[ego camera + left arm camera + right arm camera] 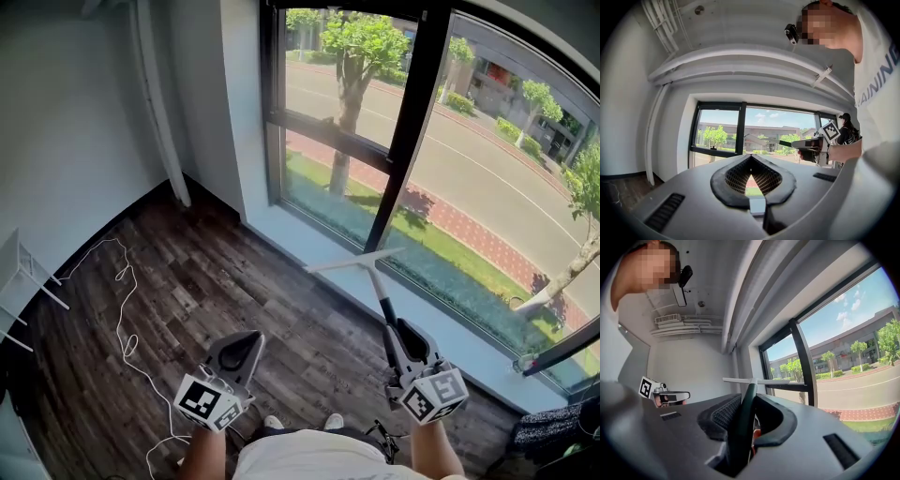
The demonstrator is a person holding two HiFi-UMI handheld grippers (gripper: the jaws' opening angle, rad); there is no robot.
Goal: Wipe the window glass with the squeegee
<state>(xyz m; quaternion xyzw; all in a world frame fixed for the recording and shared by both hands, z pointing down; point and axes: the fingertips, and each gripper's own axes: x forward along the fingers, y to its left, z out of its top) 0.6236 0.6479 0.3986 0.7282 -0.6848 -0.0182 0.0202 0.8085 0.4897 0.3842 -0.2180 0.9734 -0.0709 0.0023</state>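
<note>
Pointing toward window glass (487, 178): squeegee (376, 284)

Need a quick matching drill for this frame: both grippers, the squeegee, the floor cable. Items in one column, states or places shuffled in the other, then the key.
Column 1
1. left gripper
2. right gripper
3. squeegee
4. cable

Column 2
a. white, lying loose on the wood floor
b. shut, nothing held
c. white blade, dark handle, held up in front of the window
d. shut on the handle

Pairs: 1-b, 2-d, 3-c, 4-a
</note>
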